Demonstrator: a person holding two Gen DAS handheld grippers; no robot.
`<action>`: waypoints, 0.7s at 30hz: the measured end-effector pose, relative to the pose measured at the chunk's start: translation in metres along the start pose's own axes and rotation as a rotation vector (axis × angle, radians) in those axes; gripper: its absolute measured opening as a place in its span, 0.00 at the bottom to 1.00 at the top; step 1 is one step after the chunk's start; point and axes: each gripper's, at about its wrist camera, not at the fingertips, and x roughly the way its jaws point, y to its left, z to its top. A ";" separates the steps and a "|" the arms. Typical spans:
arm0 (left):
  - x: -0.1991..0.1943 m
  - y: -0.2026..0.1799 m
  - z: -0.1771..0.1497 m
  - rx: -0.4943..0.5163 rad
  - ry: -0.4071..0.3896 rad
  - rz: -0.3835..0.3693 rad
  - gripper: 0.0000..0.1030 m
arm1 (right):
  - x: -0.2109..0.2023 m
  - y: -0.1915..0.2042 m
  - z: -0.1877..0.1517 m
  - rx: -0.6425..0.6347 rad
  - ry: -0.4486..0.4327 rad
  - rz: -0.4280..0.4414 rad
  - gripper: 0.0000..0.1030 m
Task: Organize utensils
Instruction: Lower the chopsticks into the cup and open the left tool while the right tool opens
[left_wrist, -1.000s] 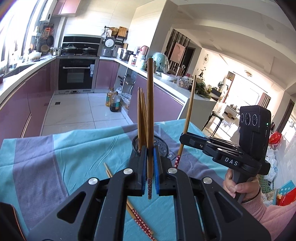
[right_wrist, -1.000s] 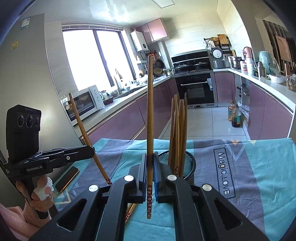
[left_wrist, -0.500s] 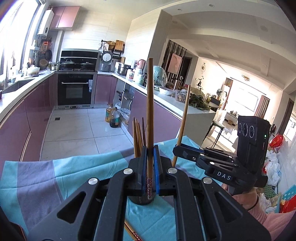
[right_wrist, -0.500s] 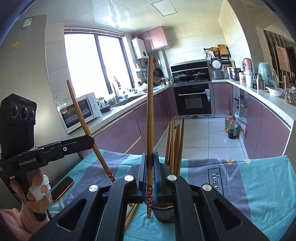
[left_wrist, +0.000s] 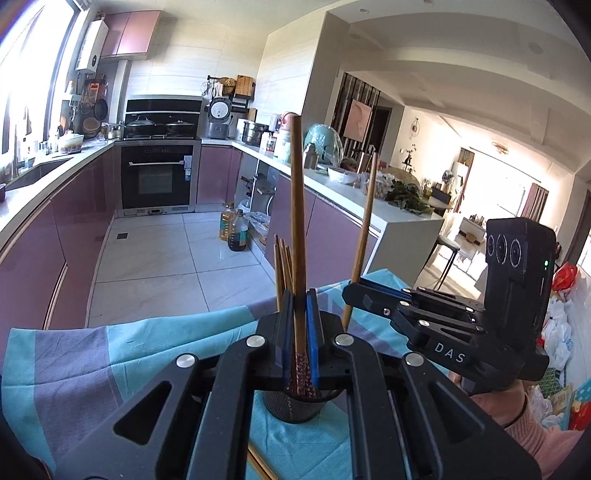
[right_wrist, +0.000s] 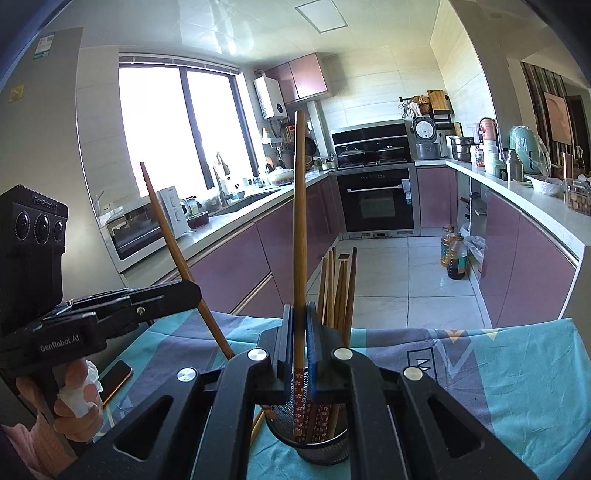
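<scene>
Wooden chopsticks (right_wrist: 300, 221) stand upright, one clenched in each gripper (right_wrist: 299, 354), poised above the black mesh cup (right_wrist: 317, 448) for dropping in beside those already stored

A home kitchen: built-in oven (left_wrist: 157, 181), purple cabinets (right_wrist: 229, 266), microwave (right_wrist: 135, 232).

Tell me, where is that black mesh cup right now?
The mesh cup stands on the teal cloth, low in both views, directly beneath the right hand-held gripper.
</scene>
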 end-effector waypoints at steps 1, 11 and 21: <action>0.002 0.000 -0.001 0.003 0.008 0.005 0.07 | 0.003 -0.001 -0.001 0.002 0.003 -0.004 0.06; 0.015 -0.009 -0.010 0.020 0.068 0.018 0.07 | 0.019 -0.002 -0.012 0.011 0.045 -0.023 0.06; 0.029 -0.019 -0.017 0.063 0.170 0.017 0.07 | 0.033 -0.001 -0.029 0.011 0.130 -0.017 0.06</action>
